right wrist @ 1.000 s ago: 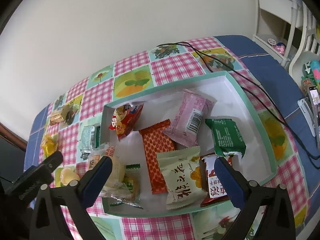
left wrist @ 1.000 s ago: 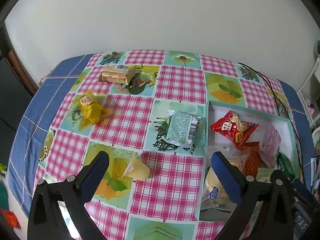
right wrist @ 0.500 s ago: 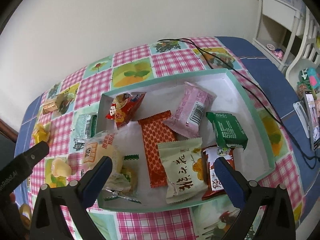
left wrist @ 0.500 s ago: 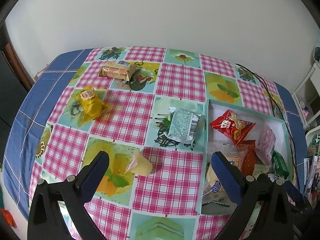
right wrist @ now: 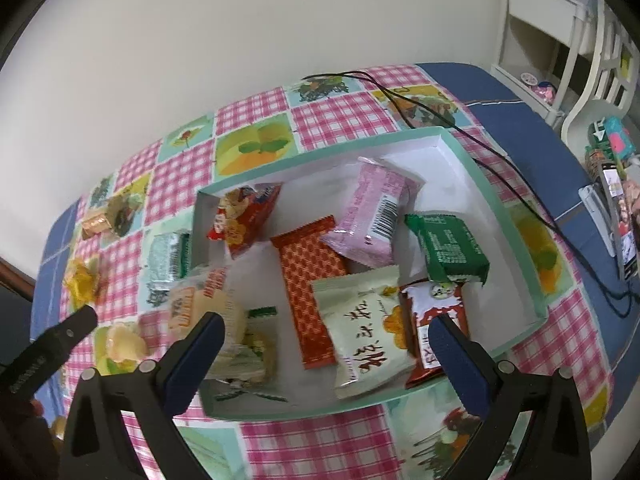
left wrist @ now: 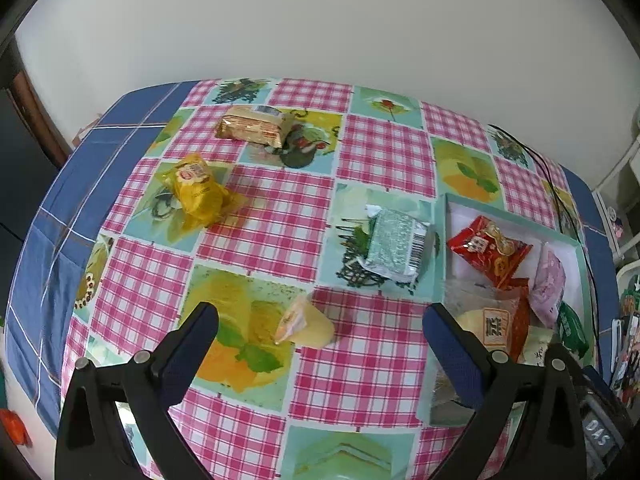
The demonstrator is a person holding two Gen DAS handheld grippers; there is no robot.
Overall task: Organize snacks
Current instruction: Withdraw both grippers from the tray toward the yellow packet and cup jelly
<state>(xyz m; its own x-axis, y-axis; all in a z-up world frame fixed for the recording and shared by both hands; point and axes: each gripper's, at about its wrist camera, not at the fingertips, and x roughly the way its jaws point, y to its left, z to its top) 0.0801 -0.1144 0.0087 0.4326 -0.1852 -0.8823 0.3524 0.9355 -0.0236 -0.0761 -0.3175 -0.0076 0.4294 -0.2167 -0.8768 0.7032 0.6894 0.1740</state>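
A mint-rimmed white box [right wrist: 516,236] holds several snack packets, among them a pink one [right wrist: 372,216], an orange-red one [right wrist: 310,280] and a dark green one [right wrist: 450,252]. My right gripper [right wrist: 326,334] hovers open over the box's near side. In the left wrist view, loose snacks lie on the checked tablecloth: a pale yellow jelly cup [left wrist: 308,324], a silver-green packet [left wrist: 394,250], a yellow packet [left wrist: 198,192] and a tan packet [left wrist: 252,128]. My left gripper [left wrist: 320,334] is open, with the jelly cup lying between its fingertips below. The box [left wrist: 444,240] sits to its right.
A black cable [right wrist: 480,152] runs across the table past the box's far right side. A phone and small items [right wrist: 618,208] lie at the right table edge. White furniture [right wrist: 560,40] stands beyond. The wall rises close behind the table.
My left gripper has moved forward and down over the jelly cup, which now sits between the fingers. The right gripper has shifted slightly, the box appearing closer and more centred.
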